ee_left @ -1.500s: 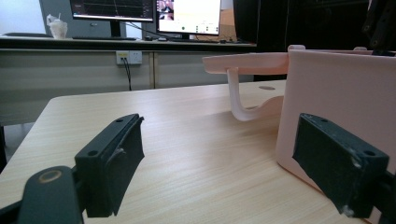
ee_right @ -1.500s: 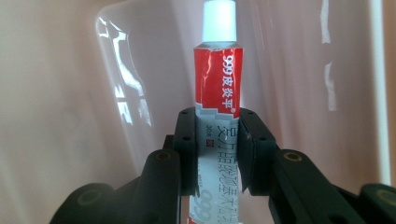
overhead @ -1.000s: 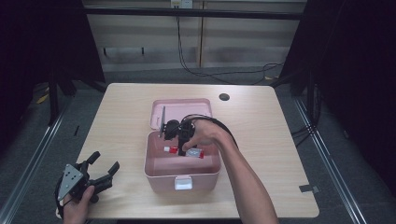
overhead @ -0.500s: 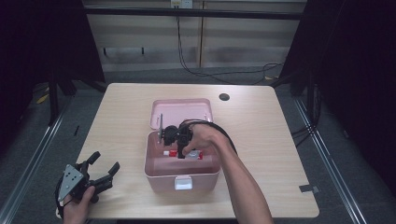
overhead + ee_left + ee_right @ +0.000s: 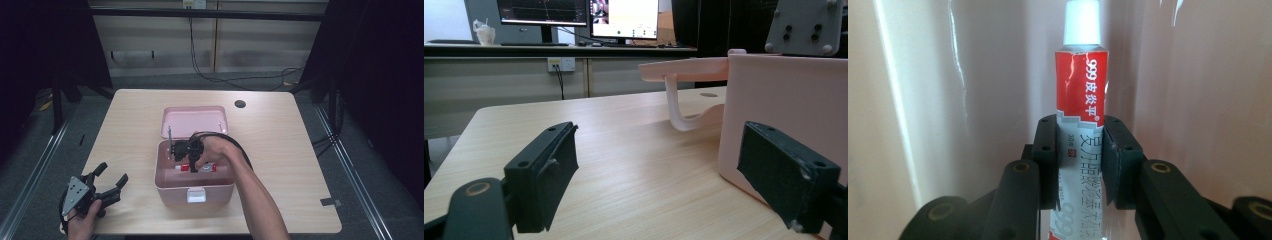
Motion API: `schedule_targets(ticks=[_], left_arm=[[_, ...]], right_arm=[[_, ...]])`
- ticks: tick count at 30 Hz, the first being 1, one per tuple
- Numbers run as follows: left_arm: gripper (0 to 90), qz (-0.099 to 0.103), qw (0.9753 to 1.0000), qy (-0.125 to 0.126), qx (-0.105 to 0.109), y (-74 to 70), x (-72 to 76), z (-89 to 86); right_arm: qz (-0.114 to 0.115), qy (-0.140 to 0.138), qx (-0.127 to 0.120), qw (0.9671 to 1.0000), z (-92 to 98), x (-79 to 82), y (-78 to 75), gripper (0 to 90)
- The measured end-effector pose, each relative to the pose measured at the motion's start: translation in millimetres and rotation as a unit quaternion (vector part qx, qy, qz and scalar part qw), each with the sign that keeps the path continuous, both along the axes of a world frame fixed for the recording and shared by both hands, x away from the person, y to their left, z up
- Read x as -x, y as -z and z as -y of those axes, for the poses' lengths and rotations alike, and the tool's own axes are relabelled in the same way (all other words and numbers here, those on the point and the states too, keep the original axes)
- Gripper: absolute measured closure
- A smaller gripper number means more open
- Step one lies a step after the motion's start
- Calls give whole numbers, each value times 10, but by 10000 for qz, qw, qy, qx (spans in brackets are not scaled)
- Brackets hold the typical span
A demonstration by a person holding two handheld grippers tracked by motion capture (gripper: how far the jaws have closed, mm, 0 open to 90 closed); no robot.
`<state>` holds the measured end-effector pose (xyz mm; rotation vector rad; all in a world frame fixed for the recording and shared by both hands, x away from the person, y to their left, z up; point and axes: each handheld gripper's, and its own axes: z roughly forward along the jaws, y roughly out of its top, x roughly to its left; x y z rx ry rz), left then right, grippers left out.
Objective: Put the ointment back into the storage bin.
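A pink box [image 5: 165, 182] stands open in the middle of the table, its lid [image 5: 194, 121] leaning back. My right gripper [image 5: 186, 159] reaches down into the box. In the right gripper view its jaws are shut on a red and white ointment tube [image 5: 1081, 110] with a white cap, against the box's pink inner wall [image 5: 973, 75]. The tube [image 5: 206, 167] lies inside the box in the high view. My left gripper [image 5: 107, 186] rests open near the table's front left corner. In the left gripper view its fingers [image 5: 546, 175] stand wide apart beside the box's outer wall [image 5: 784, 95].
The wooden table [image 5: 280, 140] has a round cable hole [image 5: 240, 104] at the back right. A small tag [image 5: 326, 202] lies near the front right edge. The box's front latch [image 5: 195, 194] faces the person. Monitors [image 5: 574, 15] stand on a desk beyond the table.
My right gripper has shifted slightly left and lower inside the box with the tube. The left gripper has stayed in place.
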<state>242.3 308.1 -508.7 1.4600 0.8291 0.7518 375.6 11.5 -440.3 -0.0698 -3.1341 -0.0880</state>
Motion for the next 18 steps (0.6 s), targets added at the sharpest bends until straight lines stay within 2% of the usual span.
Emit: schedule_targets(ticks=[2, 4, 12, 18], left_arm=[[159, 4, 10000, 0, -4, 0, 1, 0], [159, 8, 10000, -3, -5, 0, 1, 0], [159, 17, 10000, -7, 8, 1, 2, 1], [158, 24, 10000, -16, -2, 1, 3, 1]], right_arm=[[10, -45, -38, 10000, -11, 4, 27, 716], [51, -44, 23, 10000, -25, 23, 37, 716], [384, -212, 195, 9988, -54, 64, 79, 716], [542, -150, 344, 9978, -85, 94, 141, 715]])
